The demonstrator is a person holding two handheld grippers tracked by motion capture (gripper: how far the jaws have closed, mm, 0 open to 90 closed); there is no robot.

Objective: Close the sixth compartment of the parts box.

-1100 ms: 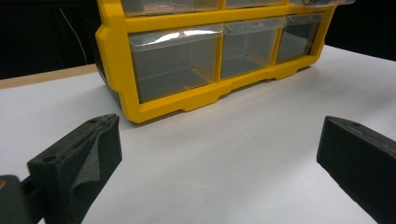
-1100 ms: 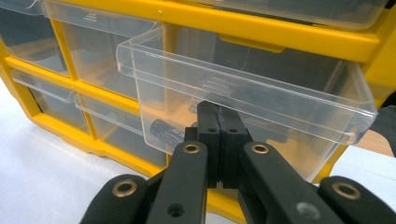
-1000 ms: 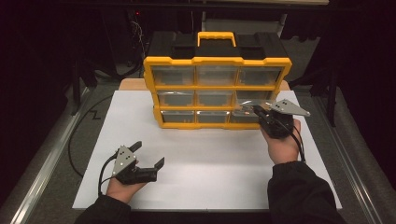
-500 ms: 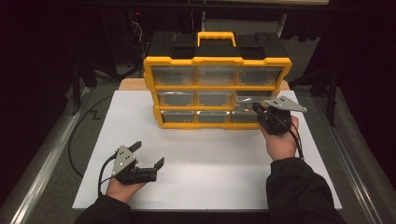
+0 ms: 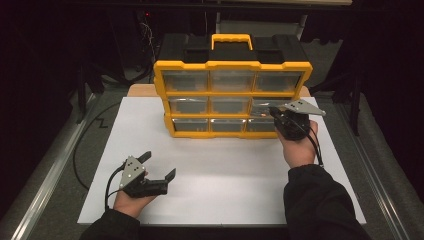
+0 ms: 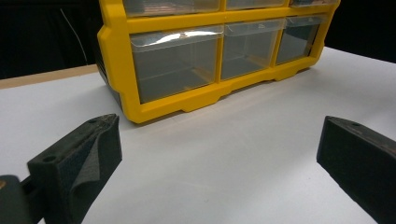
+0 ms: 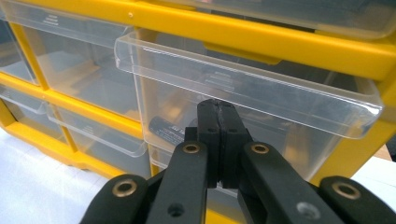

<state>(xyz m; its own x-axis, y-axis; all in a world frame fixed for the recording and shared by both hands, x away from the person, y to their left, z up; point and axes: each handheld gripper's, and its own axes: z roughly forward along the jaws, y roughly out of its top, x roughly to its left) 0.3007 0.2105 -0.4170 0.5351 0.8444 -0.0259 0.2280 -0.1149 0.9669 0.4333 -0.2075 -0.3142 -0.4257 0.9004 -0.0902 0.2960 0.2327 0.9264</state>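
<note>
White paper covers the surface (image 5: 225, 170), and a yellow drawer cabinet (image 5: 232, 97) stands at its far side. At the cabinet's middle-right clear drawer (image 7: 243, 93), which sits pulled partly out, the right hand-held gripper (image 7: 218, 122) has its jaws pressed together. Near the front edge, the left hand-held gripper (image 5: 159, 167) rests with jaws wide apart.
</note>
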